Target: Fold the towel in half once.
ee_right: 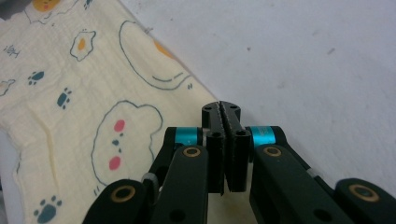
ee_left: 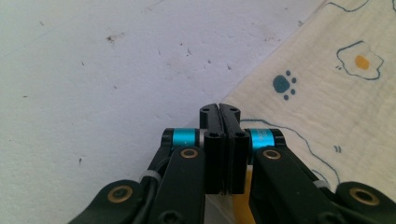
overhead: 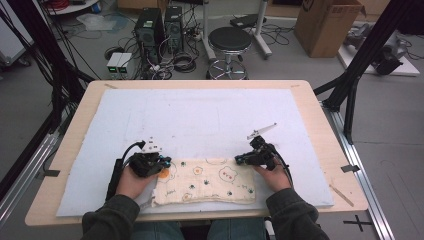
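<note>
From the high view, a cream printed cloth (overhead: 205, 181) lies flat on the white pad (overhead: 200, 120) at the near edge of the worktop (overhead: 320, 130), with the left gripper (overhead: 162, 162) at its upper left corner and the right gripper (overhead: 240, 160) at its upper right. In the left gripper view the fingers (ee_left: 211, 122) are pressed together at the cloth's edge (fabric may be pinched between them, though I cannot tell). The right gripper view shows its fingers (ee_right: 212, 122) likewise clenched at the cloth's border, over the pad.
</note>
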The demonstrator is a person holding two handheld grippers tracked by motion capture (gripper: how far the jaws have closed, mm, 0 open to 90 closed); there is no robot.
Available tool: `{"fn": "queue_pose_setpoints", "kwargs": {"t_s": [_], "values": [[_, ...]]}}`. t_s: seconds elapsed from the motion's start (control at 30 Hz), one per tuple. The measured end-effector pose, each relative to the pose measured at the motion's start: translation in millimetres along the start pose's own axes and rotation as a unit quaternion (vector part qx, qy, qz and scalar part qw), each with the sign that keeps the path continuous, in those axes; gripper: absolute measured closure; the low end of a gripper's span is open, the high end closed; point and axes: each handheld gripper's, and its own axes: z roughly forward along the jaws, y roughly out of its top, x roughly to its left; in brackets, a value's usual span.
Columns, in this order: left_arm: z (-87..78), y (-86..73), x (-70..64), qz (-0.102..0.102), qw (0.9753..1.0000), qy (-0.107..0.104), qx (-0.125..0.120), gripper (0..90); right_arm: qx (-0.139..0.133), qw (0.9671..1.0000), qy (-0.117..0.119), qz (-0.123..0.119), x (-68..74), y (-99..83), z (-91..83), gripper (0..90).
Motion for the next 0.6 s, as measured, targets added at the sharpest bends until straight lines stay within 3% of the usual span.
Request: {"fn": "queue_pose_setpoints", "kwargs": {"t_s": [0.3,0.6], "values": [[-0.7,-2.3,1.6,-0.001,1.0,-0.003,-0.004,88.1,-0.022,0.9994,-0.006,0.027,-16.0,-25.2,-23.3,89.0],[-1.1,-5.0,1.6,-0.002,0.9999,-0.003,-0.013,88.2,-0.032,0.9991,-0.013,0.025,-20.4,-33.9,-32.8,89.0]]}}
